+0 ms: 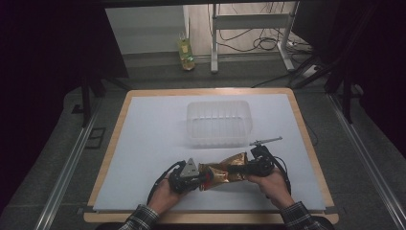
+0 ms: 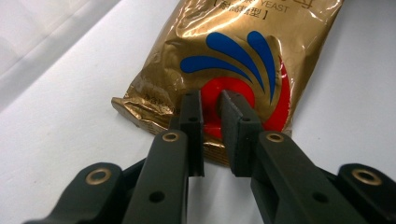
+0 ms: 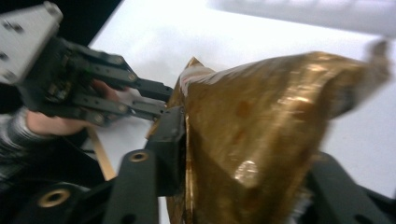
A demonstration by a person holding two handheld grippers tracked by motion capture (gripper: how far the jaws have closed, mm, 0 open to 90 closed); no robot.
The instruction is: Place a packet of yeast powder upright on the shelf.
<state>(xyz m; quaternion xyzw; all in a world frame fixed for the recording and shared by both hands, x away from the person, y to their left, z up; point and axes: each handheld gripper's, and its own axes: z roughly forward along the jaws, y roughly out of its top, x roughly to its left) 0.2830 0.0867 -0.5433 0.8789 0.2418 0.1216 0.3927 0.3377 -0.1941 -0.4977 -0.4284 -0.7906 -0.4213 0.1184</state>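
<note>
A gold foil bag (image 1: 222, 171) printed with blue and red shapes lies across the near middle of the white table top (image 1: 143, 143). In the left gripper view my left gripper (image 2: 211, 100) points at the bag's (image 2: 233, 51) crimped end. Its jaws stand a narrow gap apart over the red print, with nothing pinched between the pads. From the other side my right gripper (image 3: 247, 154) is shut on the bag (image 3: 261, 116), which bulges up between its jaws. In the high view the left gripper (image 1: 203, 178) and right gripper (image 1: 237, 168) face each other at the bag's two ends.
A clear ribbed plastic tub (image 1: 219, 122) stands upside-up behind the bag at mid table. A thin grey tool (image 1: 265, 141) lies just beyond the right hand. A yellow bottle (image 1: 186, 52) stands on the floor past the table's far edge.
</note>
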